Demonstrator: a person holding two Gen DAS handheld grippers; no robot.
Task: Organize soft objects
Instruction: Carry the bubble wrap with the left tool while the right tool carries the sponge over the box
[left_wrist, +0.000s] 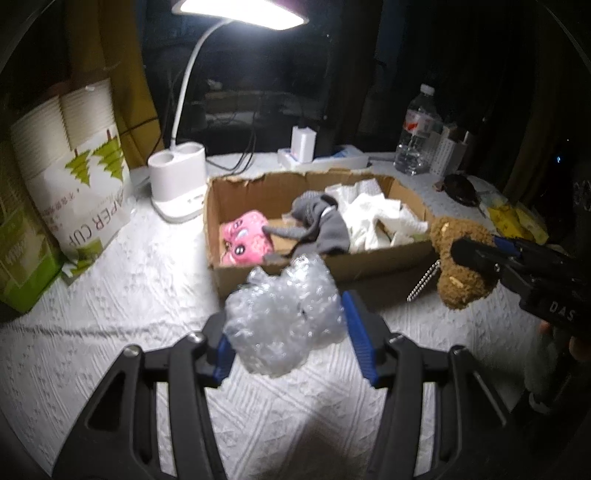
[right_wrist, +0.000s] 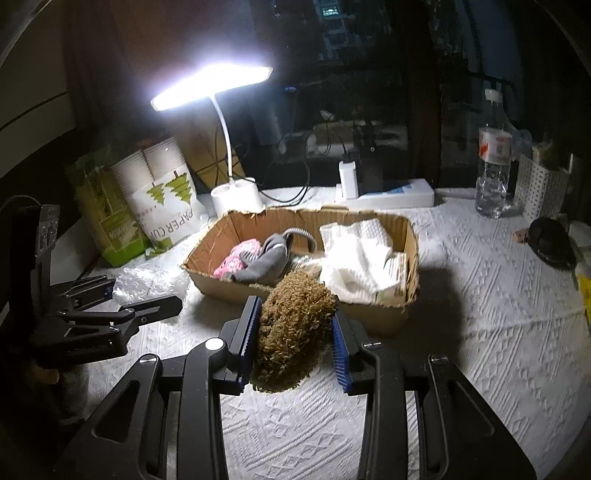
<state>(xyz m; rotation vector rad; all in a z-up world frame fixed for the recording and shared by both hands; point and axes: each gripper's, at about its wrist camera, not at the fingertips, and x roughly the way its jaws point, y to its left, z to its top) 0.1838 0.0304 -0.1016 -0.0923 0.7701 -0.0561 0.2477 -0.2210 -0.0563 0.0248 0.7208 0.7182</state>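
**Both grippers loaded beside the box**

The cardboard box sits on the white tablecloth, holding white paper towels, a grey sock and a pink toy. The left gripper pinches crumpled bubble wrap just before the box. The right gripper clamps a brown plush toy, seemingly above the near wall.
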